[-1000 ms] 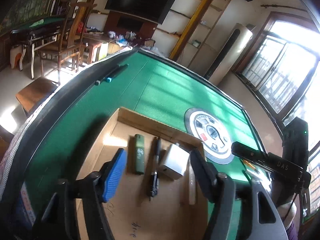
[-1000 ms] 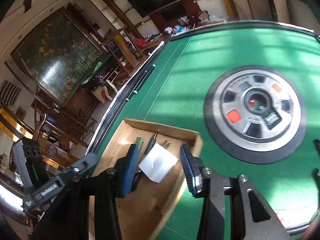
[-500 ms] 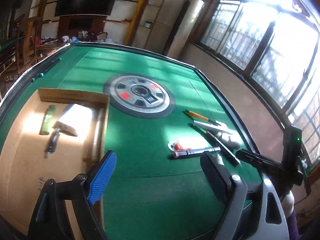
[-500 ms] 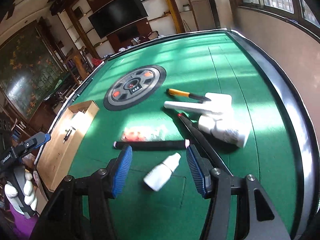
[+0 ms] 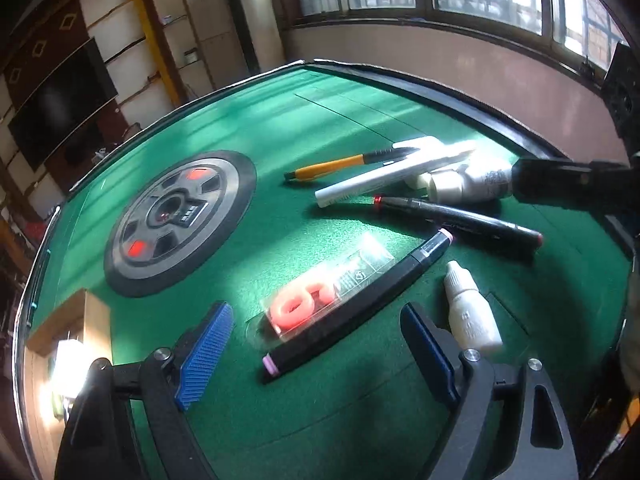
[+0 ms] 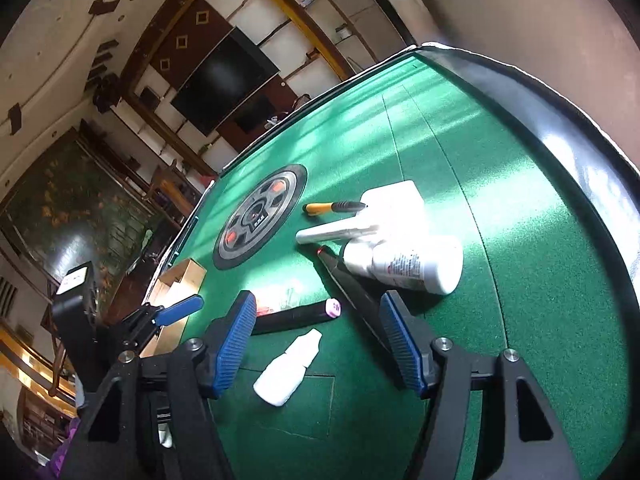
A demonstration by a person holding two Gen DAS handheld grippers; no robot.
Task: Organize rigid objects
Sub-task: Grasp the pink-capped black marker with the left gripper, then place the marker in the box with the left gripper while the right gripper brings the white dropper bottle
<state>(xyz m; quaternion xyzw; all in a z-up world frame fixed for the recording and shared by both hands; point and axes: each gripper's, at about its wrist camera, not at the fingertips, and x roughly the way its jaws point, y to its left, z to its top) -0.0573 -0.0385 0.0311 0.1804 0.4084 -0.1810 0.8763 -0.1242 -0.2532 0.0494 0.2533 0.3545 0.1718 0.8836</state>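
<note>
My left gripper (image 5: 316, 344) is open and empty, just above a black marker with pink ends (image 5: 356, 304) and a clear packet with pink rings (image 5: 320, 296). My right gripper (image 6: 320, 344) is open and empty over a small white dropper bottle (image 6: 286, 368). Beyond lie a second black marker (image 5: 456, 216), a white pen (image 5: 384, 178), an orange-and-black pen (image 5: 344, 164) and a larger white bottle (image 6: 404, 260). The cardboard box (image 5: 60, 344) sits at the far left and also shows in the right wrist view (image 6: 176, 288).
A round grey dial (image 5: 176, 220) is set in the middle of the green table (image 5: 280, 120). The black raised table rim (image 6: 560, 152) runs along the right. A white block (image 6: 394, 200) lies behind the pens. The left gripper shows in the right wrist view (image 6: 160, 316).
Both grippers have swung away from the cardboard box to the pile of pens and bottles on the right and moved closer to it. Both stay open and empty.
</note>
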